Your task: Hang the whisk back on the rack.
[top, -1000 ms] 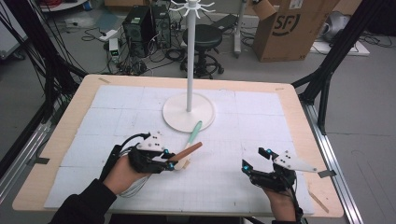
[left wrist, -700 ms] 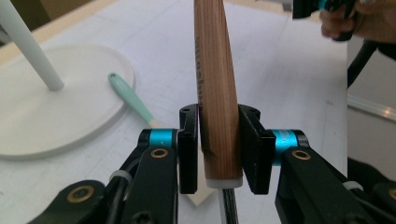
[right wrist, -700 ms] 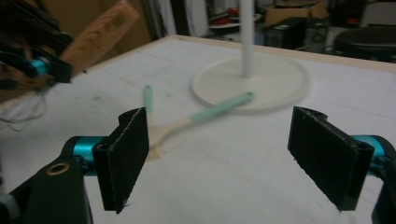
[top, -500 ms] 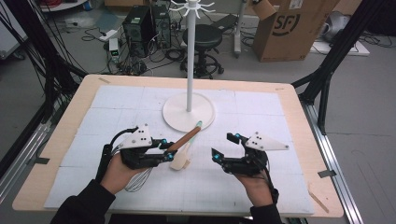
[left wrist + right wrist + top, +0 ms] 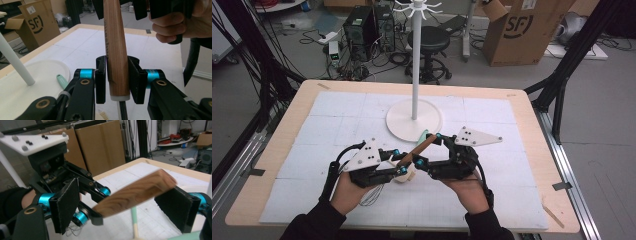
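Clamping the wooden handle [image 5: 416, 150] near its lower end, the left gripper [image 5: 398, 161] holds it slanting far-right, its upper end between the right gripper [image 5: 431, 151]'s open, untouching jaws.

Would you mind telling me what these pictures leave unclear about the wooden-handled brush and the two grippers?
- Brush head: high view, mostly hidden behind the left gripper.
- Wooden handle: left gripper view, top cut off by the frame edge.
- Right gripper: its own view shows the jaws open around the handle; whether a pad touches it cannot be told.
- Green tool: partly behind the jaws.
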